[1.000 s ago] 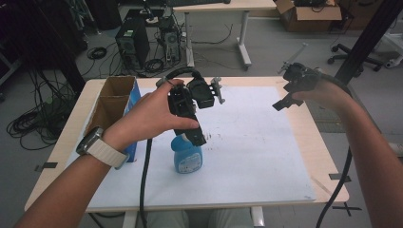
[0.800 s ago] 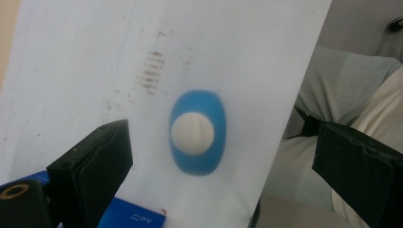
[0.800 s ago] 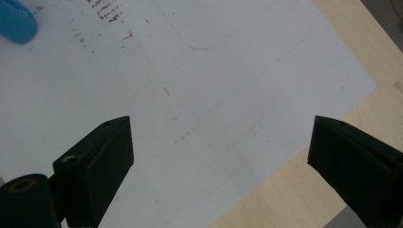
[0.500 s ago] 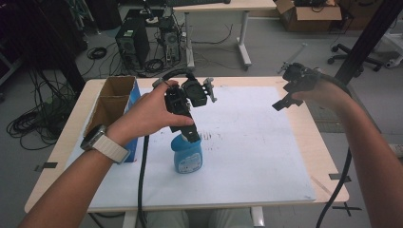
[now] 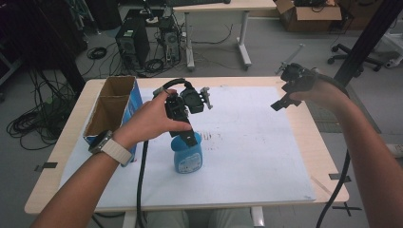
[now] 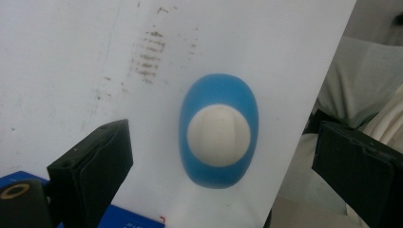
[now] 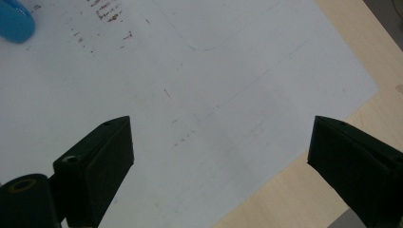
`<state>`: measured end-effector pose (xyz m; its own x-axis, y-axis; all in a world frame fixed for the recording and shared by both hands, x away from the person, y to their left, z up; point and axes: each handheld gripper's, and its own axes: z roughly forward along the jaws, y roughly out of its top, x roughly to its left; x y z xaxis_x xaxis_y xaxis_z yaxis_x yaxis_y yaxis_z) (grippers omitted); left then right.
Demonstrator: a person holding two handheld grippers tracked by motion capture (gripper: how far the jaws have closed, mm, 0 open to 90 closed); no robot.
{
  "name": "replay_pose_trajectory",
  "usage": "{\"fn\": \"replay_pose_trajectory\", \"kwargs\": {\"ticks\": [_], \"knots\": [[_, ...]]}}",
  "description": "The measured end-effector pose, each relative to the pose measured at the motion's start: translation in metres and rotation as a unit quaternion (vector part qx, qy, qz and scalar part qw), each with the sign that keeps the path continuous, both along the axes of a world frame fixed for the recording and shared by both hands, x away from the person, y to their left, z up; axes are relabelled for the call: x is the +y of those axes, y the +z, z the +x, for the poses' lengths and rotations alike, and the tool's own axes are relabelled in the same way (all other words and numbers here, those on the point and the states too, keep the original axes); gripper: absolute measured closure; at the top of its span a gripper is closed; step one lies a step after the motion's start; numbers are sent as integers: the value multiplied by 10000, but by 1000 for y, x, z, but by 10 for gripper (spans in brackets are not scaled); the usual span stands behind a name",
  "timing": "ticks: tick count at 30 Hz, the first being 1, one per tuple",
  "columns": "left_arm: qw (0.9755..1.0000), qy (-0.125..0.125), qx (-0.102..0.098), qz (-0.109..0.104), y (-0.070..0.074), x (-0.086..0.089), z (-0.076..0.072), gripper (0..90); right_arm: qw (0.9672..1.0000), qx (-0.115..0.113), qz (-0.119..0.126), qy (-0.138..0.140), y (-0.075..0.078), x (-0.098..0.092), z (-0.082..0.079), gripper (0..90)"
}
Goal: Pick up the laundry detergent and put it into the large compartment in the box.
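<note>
A squat blue plastic bottle with a white rounded cap (image 5: 188,159) is standing upright on the white paper sheet (image 5: 256,156) that is covering most of the light wooden desk (image 5: 328,161), toward the near edge and left of the middle. In the left gripper view the bottle (image 6: 219,129) is showing from straight above, its white cap lying in the gap between the two black jaws and touching neither.

The left gripper (image 5: 183,114) is hanging directly over the bottle with its jaws pointing down; they are standing wide apart and are gripping nothing, the lower jaw tip sitting just above the cap. The person's left hand (image 5: 149,118) is wrapping around the gripper's body, and a black cable is trailing from it toward the near edge.

The right gripper (image 5: 291,88) is hovering well apart from the bottle, above the far right corner of the desk. Its jaws are likewise spread open and empty, looking down on bare paper and the desk's right edge.

An open blue-sided cardboard box (image 5: 114,107) is sitting by the far left corner of the desk, near the left hand.
</note>
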<state>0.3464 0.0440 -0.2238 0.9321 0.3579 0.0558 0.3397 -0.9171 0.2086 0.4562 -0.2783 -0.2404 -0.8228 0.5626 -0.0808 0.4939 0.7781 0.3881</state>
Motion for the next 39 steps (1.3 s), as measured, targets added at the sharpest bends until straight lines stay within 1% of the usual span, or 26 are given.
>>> {"fn": "replay_pose_trajectory", "kwargs": {"ticks": [1, 5, 9, 14, 15, 20, 27, 28, 34, 39], "knots": [[10000, 0, 0, 0, 0, 0, 0, 63, 10000, 0, 0, 0, 0, 0, 0, 80], [10000, -10, 35, 60, -9, 0, 2, 63, 10000, 7, -12, 1, -1, 1, 0, 80], [9999, 13, 101, 52, -17, 1, 2, 63, 10000, 10, -20, 13, -1, 3, 1, 80], [9999, 24, 121, 43, -23, 2, 3, 63, 10000, 26, -30, 25, -3, 4, 2, 80], [9999, 14, 122, 75, -26, 3, 3, 63, 10000, 27, -28, 21, -3, 5, 2, 80], [9998, 11, 153, 82, -34, 2, 3, 63, 10000, 34, -37, 45, -4, 7, 3, 80], [9998, -26, 159, 93, -41, 2, 4, 64, 10000, 37, -29, 49, -4, 7, 3, 80], [9997, -43, 183, 125, -43, 1, 4, 65, 10000, 39, -34, 47, -4, 7, 3, 80], [9997, -17, 217, 118, -51, 0, 5, 65, 10000, 42, -2, 28, -4, 6, 4, 80], [9997, -14, 224, 118, -55, 1, 5, 72, 10000, 56, 11, 47, -4, 7, 4, 81]]}}
